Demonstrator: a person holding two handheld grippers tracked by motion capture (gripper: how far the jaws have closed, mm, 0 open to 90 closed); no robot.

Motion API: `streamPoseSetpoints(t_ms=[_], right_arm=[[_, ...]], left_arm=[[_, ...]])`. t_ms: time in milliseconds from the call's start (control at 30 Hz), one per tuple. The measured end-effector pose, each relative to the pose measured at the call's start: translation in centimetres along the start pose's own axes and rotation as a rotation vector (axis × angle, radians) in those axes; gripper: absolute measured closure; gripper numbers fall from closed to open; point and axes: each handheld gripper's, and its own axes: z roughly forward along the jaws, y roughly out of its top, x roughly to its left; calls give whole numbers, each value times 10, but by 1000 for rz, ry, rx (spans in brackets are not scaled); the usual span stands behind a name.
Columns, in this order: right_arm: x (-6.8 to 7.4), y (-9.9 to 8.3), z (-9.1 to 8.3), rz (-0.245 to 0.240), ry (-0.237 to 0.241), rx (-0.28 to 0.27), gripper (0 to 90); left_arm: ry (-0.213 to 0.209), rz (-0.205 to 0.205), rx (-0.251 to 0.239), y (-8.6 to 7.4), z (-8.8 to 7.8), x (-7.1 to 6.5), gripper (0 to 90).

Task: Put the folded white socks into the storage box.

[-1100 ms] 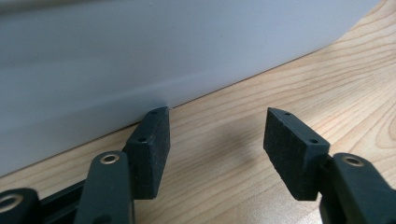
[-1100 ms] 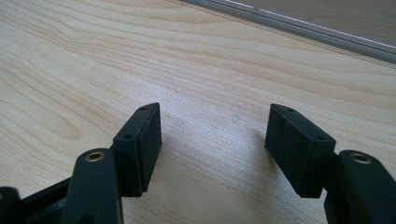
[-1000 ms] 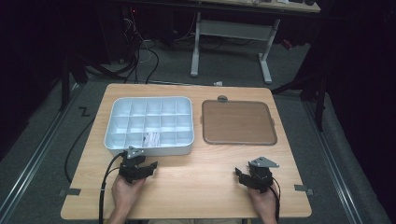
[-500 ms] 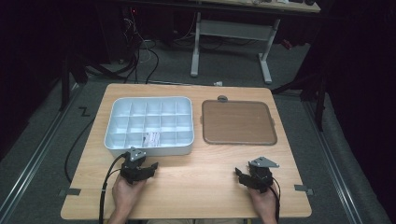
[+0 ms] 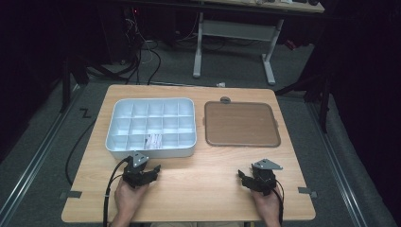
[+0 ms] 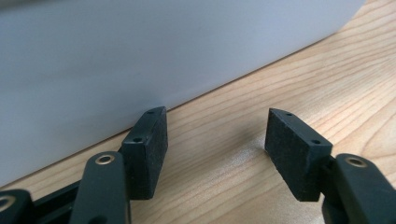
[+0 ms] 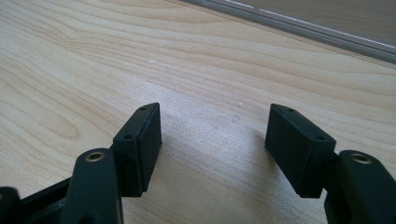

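Left gripper (image 6: 215, 144): jaws spread wide, empty, just beside white tray (image 6: 140, 51) wall. Right gripper (image 7: 215, 144): jaws spread wide, empty, above bare table (image 7: 210, 70). No legible writing.

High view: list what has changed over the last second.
Nothing has visibly changed. The left gripper and right gripper stay open and empty on the table, and the compartment tray and brown tray have not shifted.
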Motion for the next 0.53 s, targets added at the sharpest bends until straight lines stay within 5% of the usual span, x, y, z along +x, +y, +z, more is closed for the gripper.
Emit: streamPoseSetpoints(t_ms=[533], right_arm=[[0, 0, 0, -1, 0, 0, 363]], left_arm=[[2, 13, 2, -1, 0, -1, 378]])
